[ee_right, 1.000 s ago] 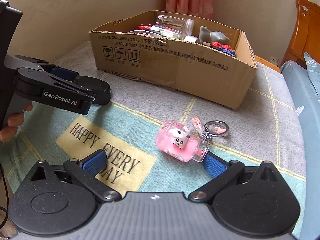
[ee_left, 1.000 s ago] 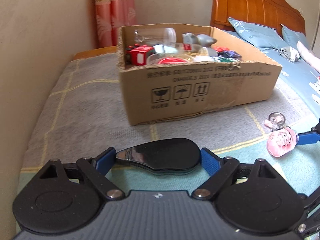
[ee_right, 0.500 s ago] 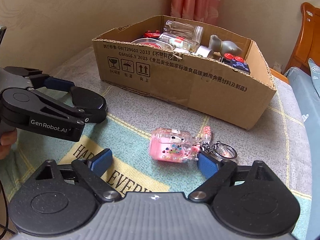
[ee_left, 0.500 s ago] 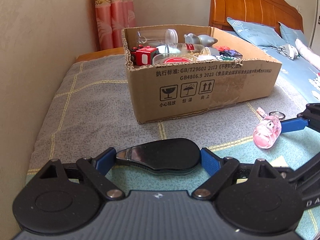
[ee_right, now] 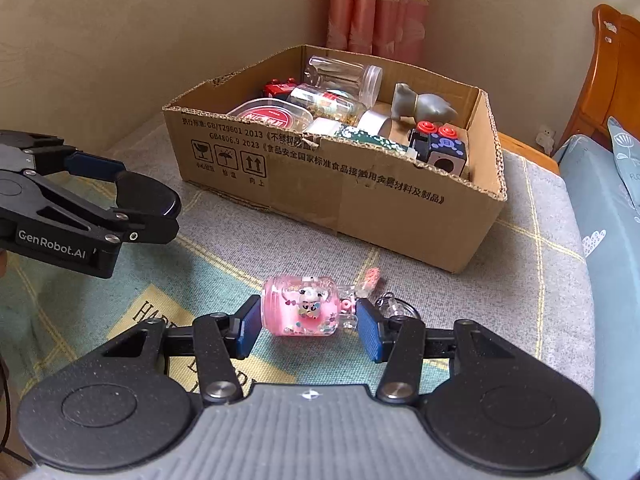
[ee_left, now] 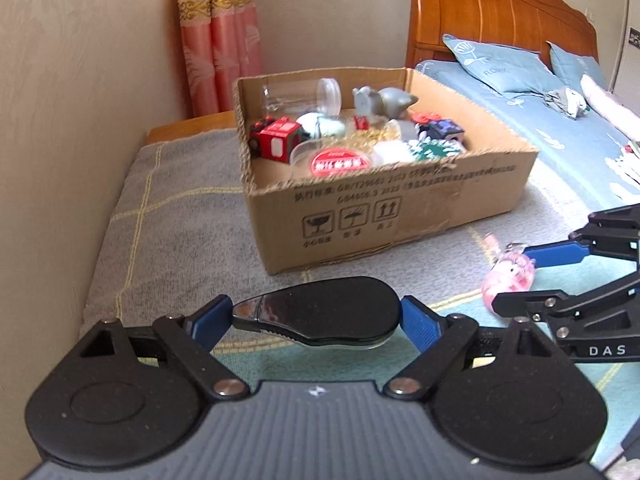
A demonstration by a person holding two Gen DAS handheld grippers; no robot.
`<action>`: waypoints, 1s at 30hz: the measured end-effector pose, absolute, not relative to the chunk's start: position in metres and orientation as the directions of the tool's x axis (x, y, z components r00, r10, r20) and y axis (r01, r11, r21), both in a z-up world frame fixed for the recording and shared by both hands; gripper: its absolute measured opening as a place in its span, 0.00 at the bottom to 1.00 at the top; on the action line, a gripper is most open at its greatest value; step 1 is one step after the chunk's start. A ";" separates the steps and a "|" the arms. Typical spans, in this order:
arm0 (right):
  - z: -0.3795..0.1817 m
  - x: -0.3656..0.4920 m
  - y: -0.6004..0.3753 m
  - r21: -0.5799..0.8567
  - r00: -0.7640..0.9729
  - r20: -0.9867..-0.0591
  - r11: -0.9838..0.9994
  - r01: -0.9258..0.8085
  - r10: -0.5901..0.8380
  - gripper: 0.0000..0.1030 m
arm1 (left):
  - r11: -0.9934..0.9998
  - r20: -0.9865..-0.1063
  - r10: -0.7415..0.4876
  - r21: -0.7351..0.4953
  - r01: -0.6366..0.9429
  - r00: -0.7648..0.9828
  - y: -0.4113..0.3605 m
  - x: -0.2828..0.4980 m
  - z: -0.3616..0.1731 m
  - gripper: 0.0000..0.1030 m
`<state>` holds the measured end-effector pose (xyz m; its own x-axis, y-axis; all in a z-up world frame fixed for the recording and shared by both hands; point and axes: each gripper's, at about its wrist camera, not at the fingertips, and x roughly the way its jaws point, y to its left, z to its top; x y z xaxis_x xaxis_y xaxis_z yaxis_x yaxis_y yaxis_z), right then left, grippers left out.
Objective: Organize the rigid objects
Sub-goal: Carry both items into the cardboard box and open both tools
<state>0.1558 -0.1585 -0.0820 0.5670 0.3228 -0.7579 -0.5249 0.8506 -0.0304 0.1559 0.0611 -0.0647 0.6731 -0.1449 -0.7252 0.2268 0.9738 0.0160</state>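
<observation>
My left gripper [ee_left: 316, 318] is shut on a glossy black oval case [ee_left: 320, 308], held flat a little above the blanket; the case [ee_right: 148, 198] also shows at the left of the right wrist view. My right gripper [ee_right: 308, 332] is shut on a pink liquid-filled keychain bottle [ee_right: 304, 310], one blue pad on each end, with its ring and charm trailing to the right. The same bottle [ee_left: 510, 280] appears at the right of the left wrist view. Beyond both stands an open cardboard box [ee_right: 360, 200] with several jars, toys and cubes inside.
A grey and teal blanket [ee_left: 180, 208] with a yellow printed panel covers the surface. A beige wall [ee_left: 80, 100] runs close on the left, with pink curtains in the corner. A bed with blue sheets [ee_left: 540, 128] and a wooden headboard lies to the right.
The right jaws have come together onto the pink keychain bottle, which turned sideways between the pads and left the blanket. Both grippers have risen slightly, so more of the box's inside shows.
</observation>
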 end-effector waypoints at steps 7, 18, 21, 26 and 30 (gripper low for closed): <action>-0.044 0.160 -0.180 -0.056 0.577 -0.743 0.828 -0.558 0.339 0.54 | 0.965 -0.684 -0.168 0.035 0.262 0.710 0.045 0.161 -0.025 0.87; 0.014 0.171 -0.200 -0.041 0.611 -0.678 0.810 -0.586 0.408 0.54 | 0.928 -0.628 -0.244 0.069 0.365 0.739 -0.003 0.229 0.027 0.87; 0.023 0.177 -0.204 -0.047 0.627 -0.663 0.813 -0.580 0.409 0.54 | 0.912 -0.651 -0.284 0.043 0.407 0.704 -0.023 0.260 0.028 0.87; 0.033 0.191 -0.206 -0.065 0.646 -0.652 0.820 -0.569 0.397 0.54 | 0.905 -0.690 -0.254 0.078 0.418 0.678 -0.051 0.301 0.014 0.87; 0.040 0.205 -0.208 -0.053 0.653 -0.643 0.827 -0.560 0.401 0.54 | 0.931 -0.705 -0.194 0.087 0.354 0.683 -0.052 0.325 -0.001 0.88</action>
<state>0.2052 -0.2082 0.0400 0.6526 0.4010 -0.6429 -0.5599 0.8269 -0.0525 0.3247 -0.0516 -0.0007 0.6826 -0.1940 -0.7045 0.3540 0.9312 0.0866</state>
